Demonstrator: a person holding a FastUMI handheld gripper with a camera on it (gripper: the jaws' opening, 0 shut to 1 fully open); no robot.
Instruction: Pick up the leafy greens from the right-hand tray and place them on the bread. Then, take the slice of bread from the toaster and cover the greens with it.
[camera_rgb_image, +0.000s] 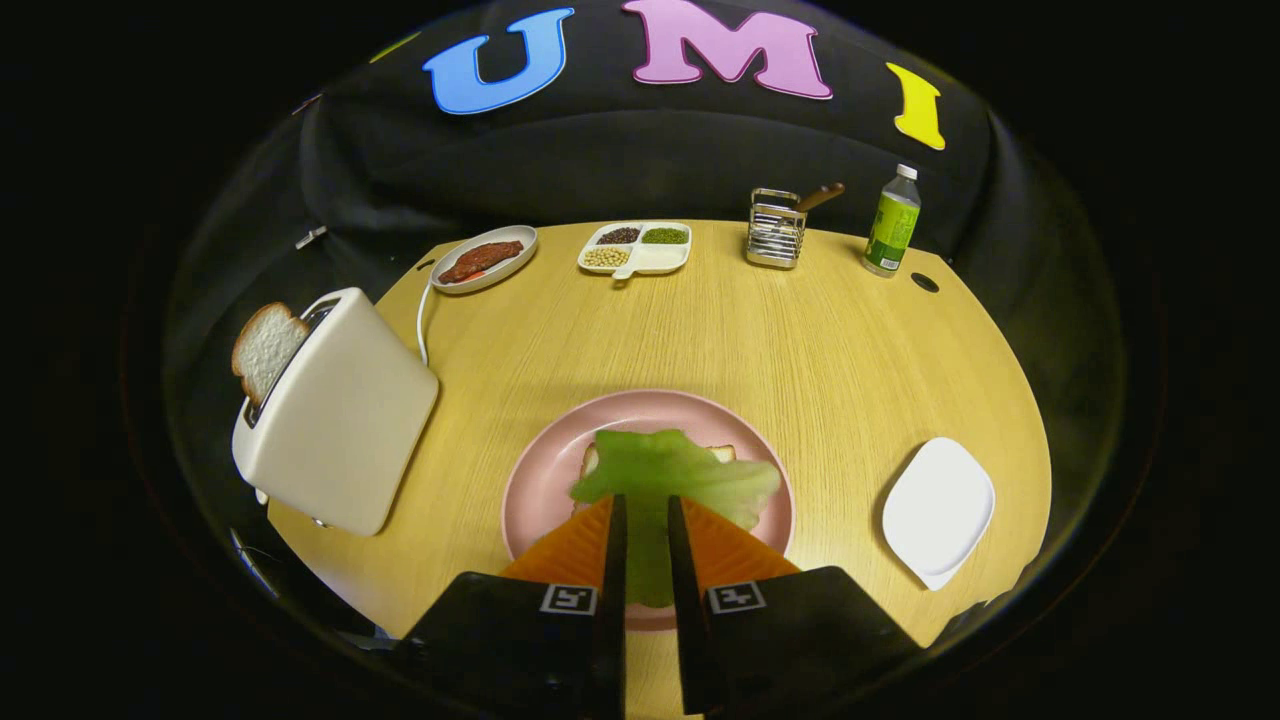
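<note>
Gripper view first: the gripper (646, 515) hangs over a pink plate (545, 465) at the near middle of the round wooden table (800, 340). Its two fingers stand close together with a narrow gap, and the stalk end of the leafy greens (665, 475) runs down through that gap. Both fingers appear to press on the stalk, so the tongs are clamped on the greens. The broad, ruffled part of the leaf spreads just ahead of the fingertips, lying over a slice of bread (722, 453) on the plate; only the bread's far corners peek out beyond the leaf.

Taking the plate as the dial's centre, a white toaster (340, 420) sits at about 9 o'clock, well apart from the plate, with a second bread slice (265, 348) standing up out of its slot. A white square tray (938, 510) lies bare at about 3 o'clock, near the table's edge.

Beyond, along the far rim: an oval dish of reddish meat (484, 259) at about 11 o'clock, a divided white dish holding beans and grains (636, 248) at 12, a wire rack with a wooden handle (778, 228) at about 1, and a green-labelled bottle (892, 222) just past it, near 2 o'clock.
</note>
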